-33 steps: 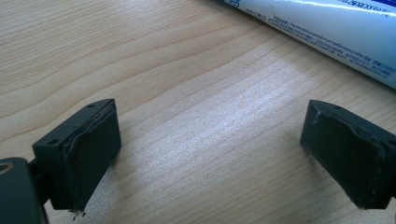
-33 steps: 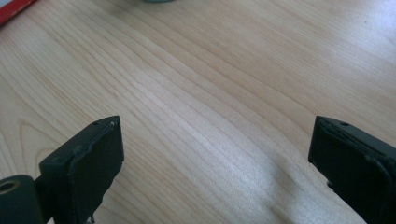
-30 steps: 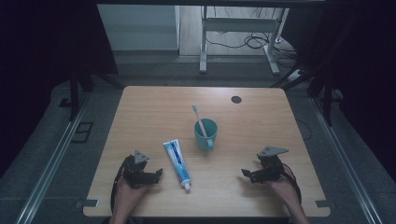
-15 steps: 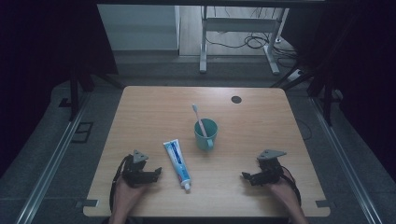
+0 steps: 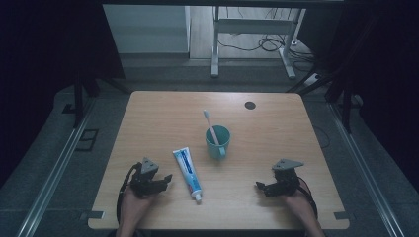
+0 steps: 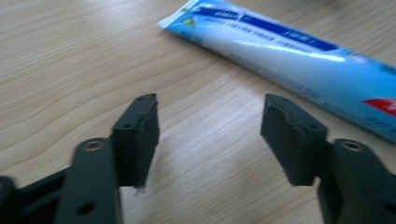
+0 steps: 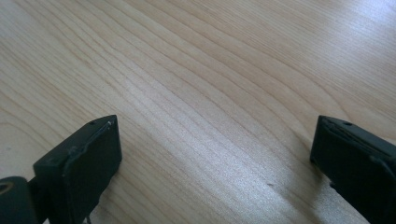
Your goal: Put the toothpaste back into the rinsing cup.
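Left gripper jaws, just closing, stand apart and empty beside toothpaste tube; right gripper spread wide. Risk: jaws shutting early would nudge the tube away.

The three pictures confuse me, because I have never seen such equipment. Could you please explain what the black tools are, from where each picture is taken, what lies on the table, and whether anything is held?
No robot is here. A person sits at a wooden table and holds a hand tool in each hand: the left gripper and the right gripper, each with two black jaws.

The high view looks down from above the person's side. The other two pictures come from small cameras riding on the grippers, looking along their jaws.

On the table lie a blue and white toothpaste tube and a green cup with a toothbrush standing in it.

Nothing is held. In its own view the left gripper has only bare wood between its jaws, which have just been closing, with the tube just beyond them. The right gripper is open over bare wood.
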The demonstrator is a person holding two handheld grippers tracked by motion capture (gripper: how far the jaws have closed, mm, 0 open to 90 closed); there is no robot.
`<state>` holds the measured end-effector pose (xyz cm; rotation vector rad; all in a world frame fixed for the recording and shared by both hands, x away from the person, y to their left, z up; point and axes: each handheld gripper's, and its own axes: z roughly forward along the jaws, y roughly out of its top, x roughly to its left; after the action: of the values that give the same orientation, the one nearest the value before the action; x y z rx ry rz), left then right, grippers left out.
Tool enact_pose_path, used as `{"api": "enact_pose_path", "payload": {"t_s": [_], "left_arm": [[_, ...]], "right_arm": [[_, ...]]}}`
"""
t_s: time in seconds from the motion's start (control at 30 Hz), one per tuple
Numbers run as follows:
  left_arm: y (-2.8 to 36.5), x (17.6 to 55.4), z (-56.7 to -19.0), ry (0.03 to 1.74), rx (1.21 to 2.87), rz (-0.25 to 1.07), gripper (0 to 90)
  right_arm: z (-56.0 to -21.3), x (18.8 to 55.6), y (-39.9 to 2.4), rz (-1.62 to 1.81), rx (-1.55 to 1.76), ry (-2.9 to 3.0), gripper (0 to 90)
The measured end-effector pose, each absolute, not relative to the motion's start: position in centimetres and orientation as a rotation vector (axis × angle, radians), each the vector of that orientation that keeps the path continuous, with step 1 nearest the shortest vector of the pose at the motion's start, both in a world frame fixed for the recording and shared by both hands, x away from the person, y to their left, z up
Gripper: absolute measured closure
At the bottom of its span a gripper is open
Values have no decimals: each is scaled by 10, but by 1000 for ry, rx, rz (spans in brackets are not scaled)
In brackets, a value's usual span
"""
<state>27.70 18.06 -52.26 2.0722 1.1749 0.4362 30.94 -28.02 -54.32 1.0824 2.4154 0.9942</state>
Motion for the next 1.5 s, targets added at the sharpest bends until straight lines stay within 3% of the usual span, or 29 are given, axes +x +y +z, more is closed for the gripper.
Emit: {"api": "enact_pose_path", "payload": {"t_s": [0.13,0.53,0.7,1.5], "left_arm": [[177,278,-520,1154,2084,429,437],[161,276,-505,1057,2111,336,777],[146,276,-502,986,2147,322,875],[78,292,-507,896,2255,171,895]], "right_arm": [[-543,310,-280,988,1095,2410,7],[-543,310,-280,987,1103,2404,6],[-543,310,-280,987,1105,2404,7],[-543,310,-280,986,1110,2398,9]]}}
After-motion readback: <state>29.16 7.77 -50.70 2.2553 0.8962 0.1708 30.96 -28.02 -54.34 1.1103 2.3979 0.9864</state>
